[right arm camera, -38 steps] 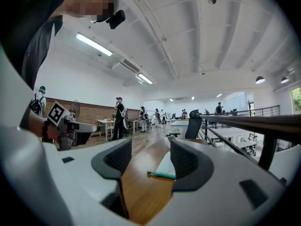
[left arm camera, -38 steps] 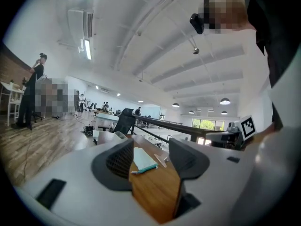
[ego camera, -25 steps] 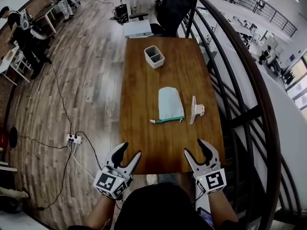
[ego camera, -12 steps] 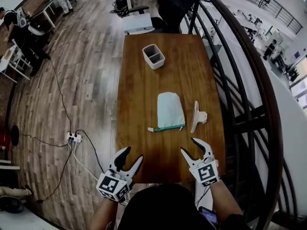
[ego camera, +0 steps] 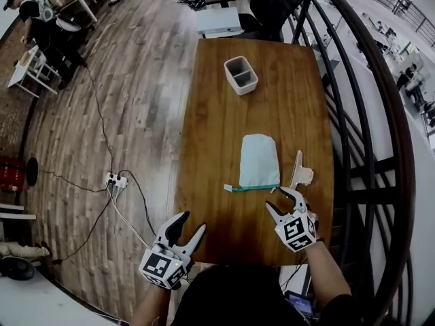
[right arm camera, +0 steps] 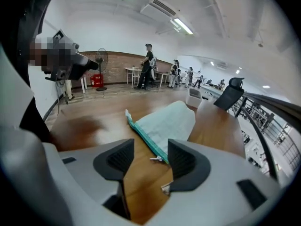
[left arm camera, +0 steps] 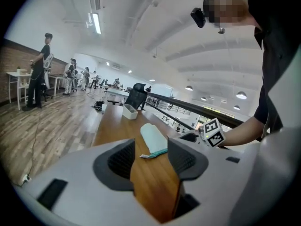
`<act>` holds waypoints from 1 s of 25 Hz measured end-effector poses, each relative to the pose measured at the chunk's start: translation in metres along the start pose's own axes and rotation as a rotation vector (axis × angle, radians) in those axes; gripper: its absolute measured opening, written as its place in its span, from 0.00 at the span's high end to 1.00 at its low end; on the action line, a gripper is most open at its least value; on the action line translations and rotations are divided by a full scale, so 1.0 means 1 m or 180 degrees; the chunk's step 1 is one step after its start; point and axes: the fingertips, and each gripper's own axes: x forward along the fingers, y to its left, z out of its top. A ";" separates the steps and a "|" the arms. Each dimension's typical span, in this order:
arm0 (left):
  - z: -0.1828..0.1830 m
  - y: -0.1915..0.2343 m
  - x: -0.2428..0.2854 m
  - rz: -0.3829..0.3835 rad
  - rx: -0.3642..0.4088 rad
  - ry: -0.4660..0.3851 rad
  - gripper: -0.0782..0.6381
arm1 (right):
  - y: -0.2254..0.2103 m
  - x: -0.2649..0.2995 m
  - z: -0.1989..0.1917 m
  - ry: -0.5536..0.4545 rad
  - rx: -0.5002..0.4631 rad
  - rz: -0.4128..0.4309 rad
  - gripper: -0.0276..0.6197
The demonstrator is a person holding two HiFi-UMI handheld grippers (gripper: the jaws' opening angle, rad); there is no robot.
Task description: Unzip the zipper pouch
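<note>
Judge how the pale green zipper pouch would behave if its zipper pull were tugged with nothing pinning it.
The pouch lies flat and thin, so it is probably floppy fabric, near empty and light. On the smooth wooden table it would likely slide with the tug rather than unzip. Its small pull looks fiddly to pinch.

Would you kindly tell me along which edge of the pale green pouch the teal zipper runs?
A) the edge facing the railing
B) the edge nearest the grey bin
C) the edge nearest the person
C: in the head view the teal zipper runs along the near edge of the pouch, just ahead of the right gripper, whose fingers are open and not on it.
</note>
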 end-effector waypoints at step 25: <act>-0.025 0.018 -0.017 0.0493 -0.0467 0.0077 0.60 | 0.014 0.056 -0.021 0.0932 0.0207 0.0919 0.79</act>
